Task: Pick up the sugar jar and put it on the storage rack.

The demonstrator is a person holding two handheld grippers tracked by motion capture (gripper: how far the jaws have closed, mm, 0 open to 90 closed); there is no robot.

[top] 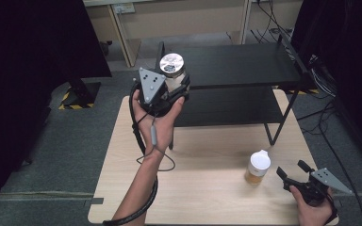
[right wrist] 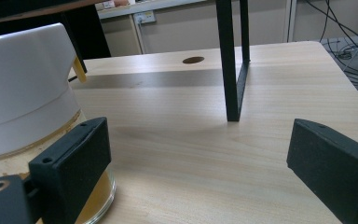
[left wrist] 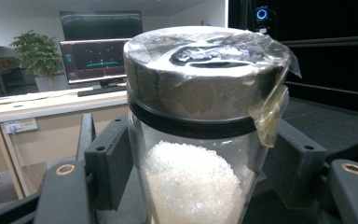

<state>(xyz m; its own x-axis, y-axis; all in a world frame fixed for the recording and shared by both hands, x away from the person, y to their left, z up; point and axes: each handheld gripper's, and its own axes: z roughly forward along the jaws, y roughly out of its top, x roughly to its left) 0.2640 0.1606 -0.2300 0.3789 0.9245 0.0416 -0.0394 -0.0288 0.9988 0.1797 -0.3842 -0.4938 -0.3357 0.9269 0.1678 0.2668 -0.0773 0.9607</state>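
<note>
My left gripper [top: 172, 87] is raised above the table's back left, shut on a glass jar [top: 173, 70] with a silver lid. In the left gripper view the jar [left wrist: 200, 140] stands upright between the jaws, half full of white crystals, with clear film over its lid. A second jar [top: 257, 167] with a white cap and amber contents stands on the wooden table [top: 207, 188] at the front right. My right gripper [top: 292, 174] rests low beside it, open. In the right gripper view the white-capped jar [right wrist: 28, 107] sits just outside the left jaw, nothing between the jaws.
A black two-tier metal shelf [top: 245, 66] stands at the back of the table; one of its legs [right wrist: 233, 60] rises straight ahead of the right gripper. A cable hole [right wrist: 193, 60] is in the tabletop. Dark screens flank both sides.
</note>
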